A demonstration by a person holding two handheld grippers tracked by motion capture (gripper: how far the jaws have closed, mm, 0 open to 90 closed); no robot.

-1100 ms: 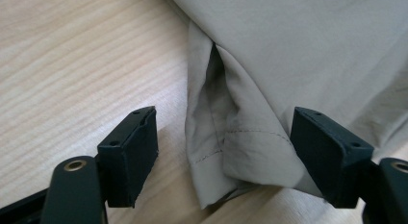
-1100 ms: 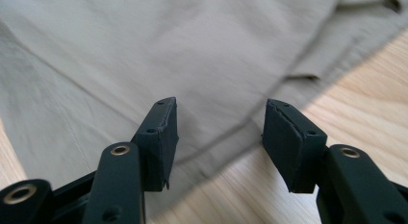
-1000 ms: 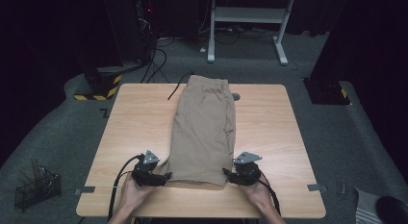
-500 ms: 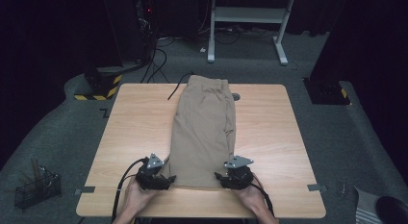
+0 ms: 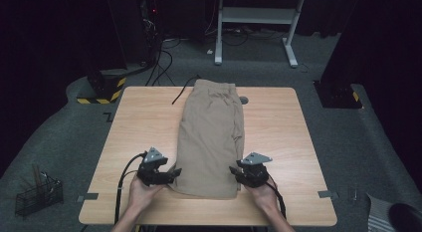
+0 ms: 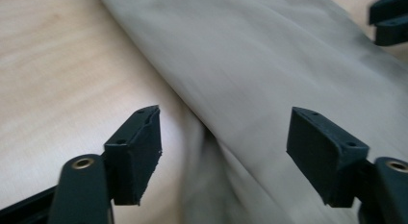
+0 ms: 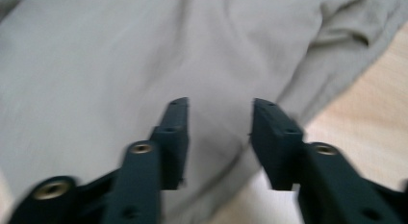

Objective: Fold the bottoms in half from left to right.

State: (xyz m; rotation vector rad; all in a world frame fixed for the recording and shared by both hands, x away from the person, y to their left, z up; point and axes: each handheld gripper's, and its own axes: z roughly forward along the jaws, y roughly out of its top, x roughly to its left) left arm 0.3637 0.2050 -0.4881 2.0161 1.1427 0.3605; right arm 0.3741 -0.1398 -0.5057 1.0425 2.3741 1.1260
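A folded khaki garment (image 5: 211, 132) lies lengthwise on the wooden table (image 5: 144, 117). My left gripper (image 5: 175, 171) is at its near left edge. In the left gripper view it (image 6: 224, 113) stands open, with the cloth's (image 6: 269, 56) edge between the wide jaws, one over bare wood (image 6: 57, 51). My right gripper (image 5: 232, 170) is at the near right edge. Its jaws (image 7: 221, 104) have just been closing and stand narrow over the cloth (image 7: 120, 56), with fabric in the gap and the pads apart from it. The right gripper's jaws (image 6: 389, 17) also show in the left gripper view.
A black cable (image 5: 181, 92) and a small dark round thing (image 5: 244, 99) lie at the table's far edge. On the floor are a wire basket (image 5: 37, 194) at the left, a yellow-black striped base (image 5: 102, 90) and a white desk frame (image 5: 254, 23) behind.
Both grippers have edged in toward the garment's near corners from either side. The garment has stayed where it was.
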